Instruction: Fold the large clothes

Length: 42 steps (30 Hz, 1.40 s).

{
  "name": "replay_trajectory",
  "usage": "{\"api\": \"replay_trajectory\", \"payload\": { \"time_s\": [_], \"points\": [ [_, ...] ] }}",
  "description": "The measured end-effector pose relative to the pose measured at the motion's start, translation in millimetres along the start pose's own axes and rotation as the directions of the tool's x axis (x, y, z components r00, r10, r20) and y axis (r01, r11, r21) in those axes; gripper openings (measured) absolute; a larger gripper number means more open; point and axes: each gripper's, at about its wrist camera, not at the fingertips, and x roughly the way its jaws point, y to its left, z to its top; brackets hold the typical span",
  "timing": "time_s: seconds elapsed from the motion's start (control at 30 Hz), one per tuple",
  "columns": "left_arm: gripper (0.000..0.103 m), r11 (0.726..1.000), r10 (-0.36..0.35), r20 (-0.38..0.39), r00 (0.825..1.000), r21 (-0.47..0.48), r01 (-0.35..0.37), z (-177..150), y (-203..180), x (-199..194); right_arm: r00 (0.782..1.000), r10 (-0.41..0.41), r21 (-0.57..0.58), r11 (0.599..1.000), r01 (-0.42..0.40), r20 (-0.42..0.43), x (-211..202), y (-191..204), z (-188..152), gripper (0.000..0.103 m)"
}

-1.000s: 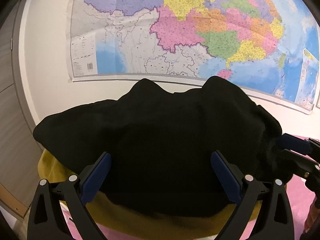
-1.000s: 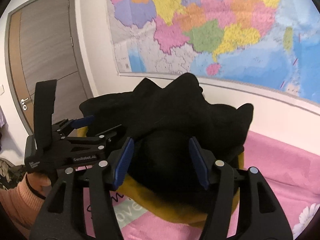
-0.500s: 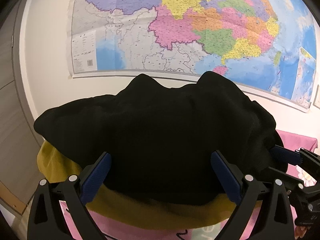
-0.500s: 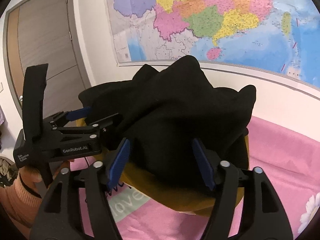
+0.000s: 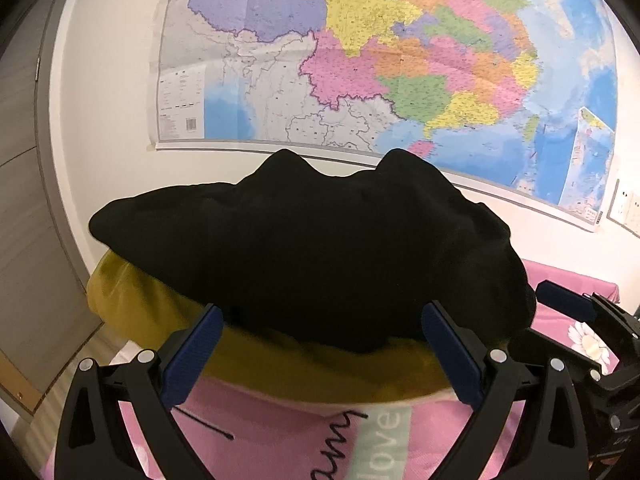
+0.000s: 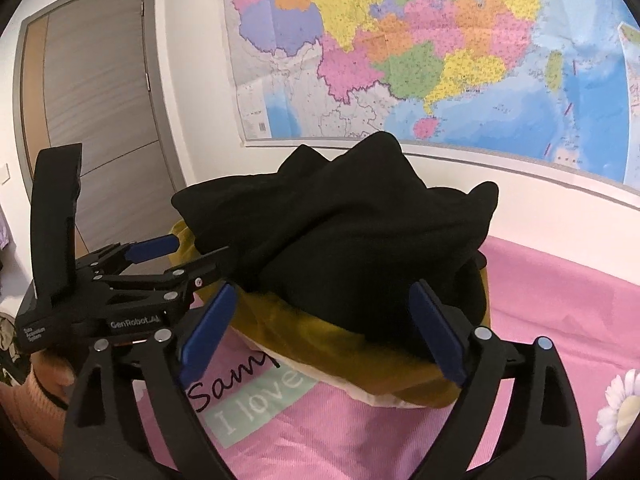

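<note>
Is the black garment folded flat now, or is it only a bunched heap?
Bunched heap, not folded flat. The black garment rises in uneven peaks and rumpled layers over the mustard-yellow cloth; no straight folded edges show.

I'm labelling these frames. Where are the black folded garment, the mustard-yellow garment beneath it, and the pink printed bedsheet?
black folded garment [image 5: 320, 248]: left wrist view, middle of its top.
mustard-yellow garment [image 6: 360, 344]: right wrist view, front edge under the black one.
pink printed bedsheet [image 6: 560, 292]: right wrist view, bare patch at right.

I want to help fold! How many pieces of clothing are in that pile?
2 that I can see: a black garment on top, and a mustard-yellow one under it on the pink bed sheet. More could be hidden beneath.
</note>
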Motion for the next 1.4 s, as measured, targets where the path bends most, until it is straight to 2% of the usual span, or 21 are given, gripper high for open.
{"api": "replay_trajectory", "payload": {
  "time_s": [0.3,0.83,1.4],
  "points": [
    [0.096,1.0,0.006,-0.015,1.0,0.001,-0.006,-17.4,-0.9,-22.3,1.0,-0.02,-0.012,1.0,0.02,0.008,-21.0,5.6,-13.4,0.097],
    [0.096,1.0,0.028,-0.033,0.999,-0.004,-0.028,-40.9,1.6,-50.6,1.0,-0.024,-0.025,0.999,0.025,0.008,-46.6,28.5,-39.8,0.097],
    [0.096,0.999,0.034,-0.043,0.998,0.017,-0.034,-56.2,-2.4,-66.5,1.0,-0.026,0.019,0.999,0.026,-0.007,-60.3,34.1,-58.3,0.097]
  ]
}}
